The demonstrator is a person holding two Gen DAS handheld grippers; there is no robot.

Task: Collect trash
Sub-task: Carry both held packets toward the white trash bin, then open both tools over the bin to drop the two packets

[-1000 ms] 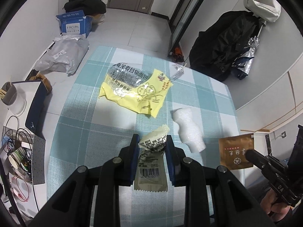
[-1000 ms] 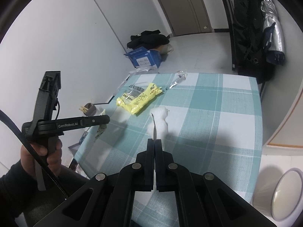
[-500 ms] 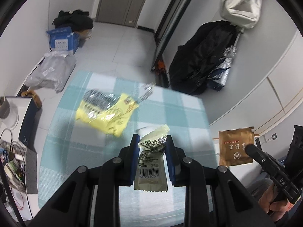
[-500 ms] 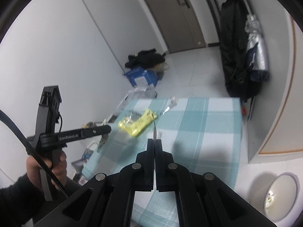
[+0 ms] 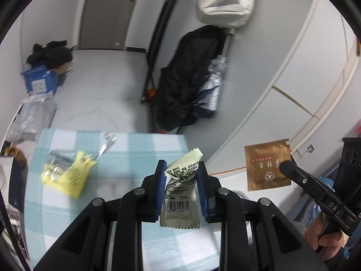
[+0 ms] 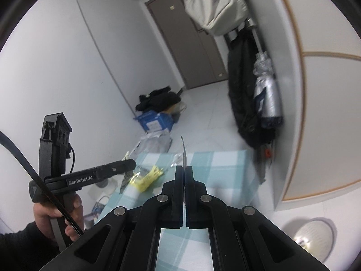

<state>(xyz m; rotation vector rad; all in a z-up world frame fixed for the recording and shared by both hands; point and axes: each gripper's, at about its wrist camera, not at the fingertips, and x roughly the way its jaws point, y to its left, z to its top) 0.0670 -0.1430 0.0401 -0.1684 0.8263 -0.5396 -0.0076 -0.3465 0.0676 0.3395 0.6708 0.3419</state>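
My left gripper (image 5: 180, 171) is shut on a pale green snack wrapper (image 5: 180, 194) with a barcode, held above the checked tablecloth (image 5: 135, 158). My right gripper (image 6: 184, 169) is shut on a brown sachet, seen edge-on in its own view (image 6: 183, 155) and flat in the left wrist view (image 5: 267, 164). A yellow wrapper (image 5: 67, 176) and a clear crinkled wrapper (image 5: 106, 144) lie on the table's far left part.
A round white bin (image 6: 313, 241) stands on the floor to the right of the table. A black coat (image 5: 187, 79) and folded umbrella (image 6: 268, 94) hang at the wall. A blue box (image 5: 40, 81) and grey bag (image 5: 33, 117) lie on the floor.
Both grippers have risen and tilted up with their wrappers still held. The table has dropped low in both views and the white foam piece is out of sight.
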